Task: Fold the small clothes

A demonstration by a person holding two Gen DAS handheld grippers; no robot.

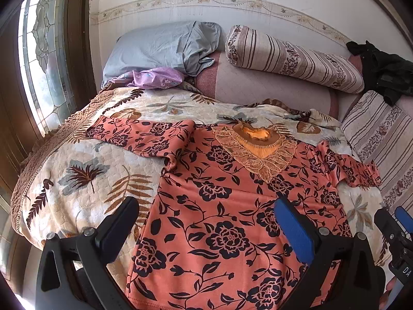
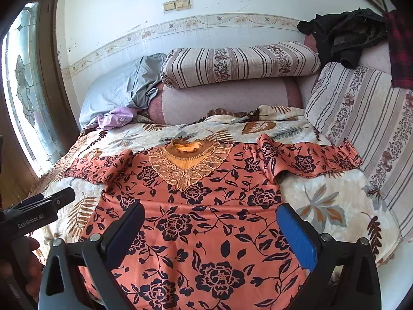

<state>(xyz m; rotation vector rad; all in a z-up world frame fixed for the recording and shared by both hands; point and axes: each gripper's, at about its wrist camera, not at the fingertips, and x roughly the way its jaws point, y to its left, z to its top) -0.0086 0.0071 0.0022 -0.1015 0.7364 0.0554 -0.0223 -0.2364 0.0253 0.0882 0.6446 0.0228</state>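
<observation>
An orange floral shirt (image 1: 219, 206) with a lace collar (image 1: 258, 149) lies flat, front up, on the leaf-patterned bedspread (image 1: 85, 180). Its sleeves spread out to both sides. It also shows in the right wrist view (image 2: 206, 219). My left gripper (image 1: 206, 206) is open and empty, hovering above the shirt's lower left part. My right gripper (image 2: 210, 214) is open and empty, above the shirt's lower middle. The right gripper shows at the right edge of the left wrist view (image 1: 397, 230). The left gripper shows at the left edge of the right wrist view (image 2: 38, 211).
A blue-grey pillow (image 1: 165, 46), a purple cloth (image 1: 157, 77) and a striped bolster (image 1: 291, 56) lie at the head of the bed. A striped cushion (image 2: 366, 121) stands on the right, with dark clothes (image 2: 346, 33) behind it. A stained-glass window (image 1: 44, 51) is on the left.
</observation>
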